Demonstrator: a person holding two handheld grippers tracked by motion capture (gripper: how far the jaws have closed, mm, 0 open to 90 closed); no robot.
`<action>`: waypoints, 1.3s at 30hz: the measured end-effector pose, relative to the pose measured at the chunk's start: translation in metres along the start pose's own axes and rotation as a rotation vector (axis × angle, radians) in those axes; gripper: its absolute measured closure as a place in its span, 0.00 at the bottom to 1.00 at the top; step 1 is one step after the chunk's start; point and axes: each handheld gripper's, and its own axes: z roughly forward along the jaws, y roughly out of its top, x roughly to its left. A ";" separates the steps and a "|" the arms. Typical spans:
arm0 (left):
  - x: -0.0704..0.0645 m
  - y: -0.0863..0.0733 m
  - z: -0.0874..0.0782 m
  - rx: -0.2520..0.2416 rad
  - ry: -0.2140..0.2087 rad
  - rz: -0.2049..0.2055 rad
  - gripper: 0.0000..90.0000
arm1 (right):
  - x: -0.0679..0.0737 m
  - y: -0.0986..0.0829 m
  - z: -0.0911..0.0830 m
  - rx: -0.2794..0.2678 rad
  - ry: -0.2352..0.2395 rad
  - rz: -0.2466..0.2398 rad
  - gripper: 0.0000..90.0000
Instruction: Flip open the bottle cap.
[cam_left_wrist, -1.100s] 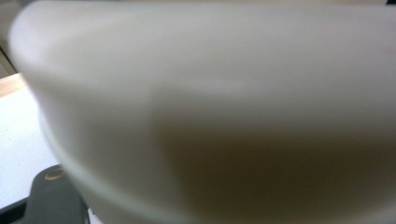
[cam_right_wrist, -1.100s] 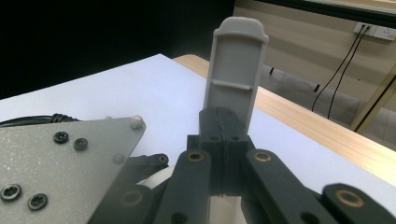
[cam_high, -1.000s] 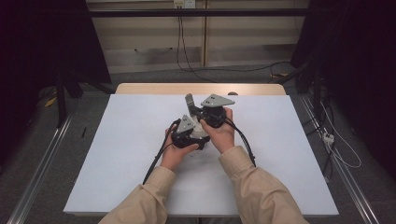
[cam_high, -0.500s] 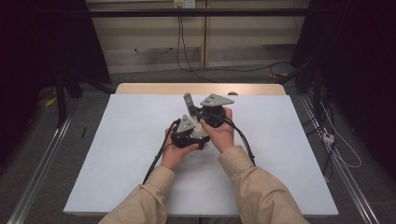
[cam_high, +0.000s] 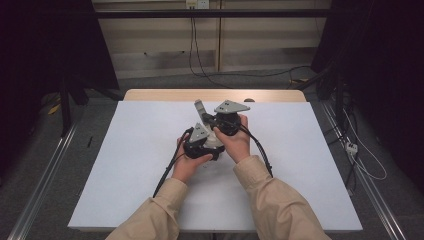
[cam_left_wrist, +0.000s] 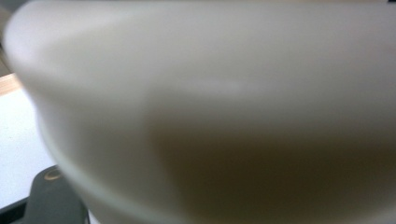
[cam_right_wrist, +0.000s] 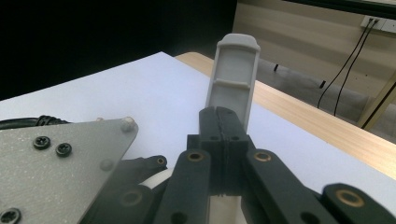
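Observation:
Both hands hold the grippers close together at the middle of the white table (cam_high: 125, 165). My right gripper (cam_right_wrist: 222, 114) has its black jaws pressed together; a light grey flat piece (cam_right_wrist: 233, 79) rises just behind their tips, its base hidden. In the high view that grey piece (cam_high: 199, 108) sticks up left of the right gripper (cam_high: 226, 120). My left gripper (cam_high: 201, 144) sits below it, against a white object (cam_high: 216, 142) between the hands. In the left gripper view a blurred cream-white object (cam_left_wrist: 210, 93) is very close, with one black jaw corner at the lower left.
Black cables (cam_high: 167, 167) trail from both grippers toward the table's near edge. A wooden strip (cam_high: 165, 95) runs along the table's far edge. Metal rails (cam_high: 45, 175) flank the table on the floor, and cords lie on the floor at the right.

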 end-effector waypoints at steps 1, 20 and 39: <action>0.000 0.000 0.000 0.000 0.000 0.000 0.21 | 0.000 0.000 0.000 0.000 0.000 -0.001 1.00; 0.000 0.000 0.000 0.003 0.004 0.002 0.21 | 0.000 0.003 0.004 0.041 -0.001 -0.009 1.00; -0.001 0.000 0.000 0.006 0.012 0.006 0.19 | 0.003 0.005 0.006 0.073 -0.012 -0.026 1.00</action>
